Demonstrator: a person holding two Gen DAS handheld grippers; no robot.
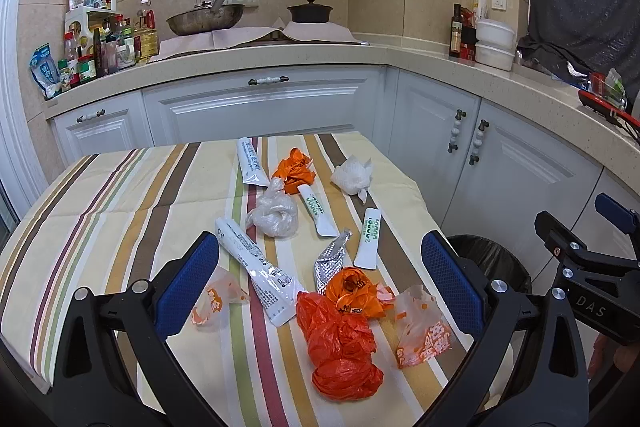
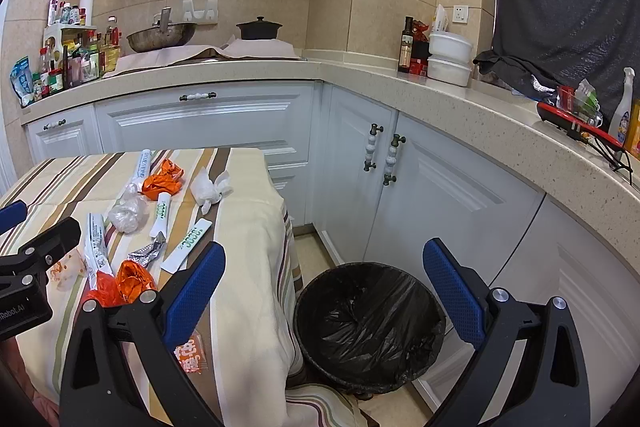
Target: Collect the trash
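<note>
Left wrist view looks down over a table (image 1: 100, 195) covered in a cream cloth with brown, red and green stripes, where the trash lies scattered. Nearest is a crumpled red-orange plastic bag (image 1: 340, 347), with an orange wrapper (image 1: 354, 291) bunched against its far end. To their right lies a clear packet with orange print (image 1: 420, 331), and to their left a second, smaller printed packet (image 1: 216, 301). A long white tube (image 1: 256, 271) slants beside the bags, next to a crushed silver foil strip (image 1: 330, 263). Farther back lie two white sachets with green lettering (image 1: 370, 243), a knotted clear plastic bag (image 1: 274, 213), another orange wrapper (image 1: 294, 169), a second white tube (image 1: 250, 163) and a wad of white plastic (image 1: 352, 177). The left gripper (image 1: 320, 283) is spread wide above the near pile, its blue pads on either side of it, holding and touching nothing. Right wrist view shows the right gripper (image 2: 324, 291) equally wide apart and empty, hovering over a round bin (image 2: 370, 327) lined with a black bag, which stands on the floor just beside the table's right edge. Beyond are white cabinets (image 2: 208, 123) and a speckled countertop (image 2: 360, 75) carrying a wok (image 2: 162, 37), a dark pot (image 2: 258, 29) and many bottles (image 2: 72, 55).
</note>
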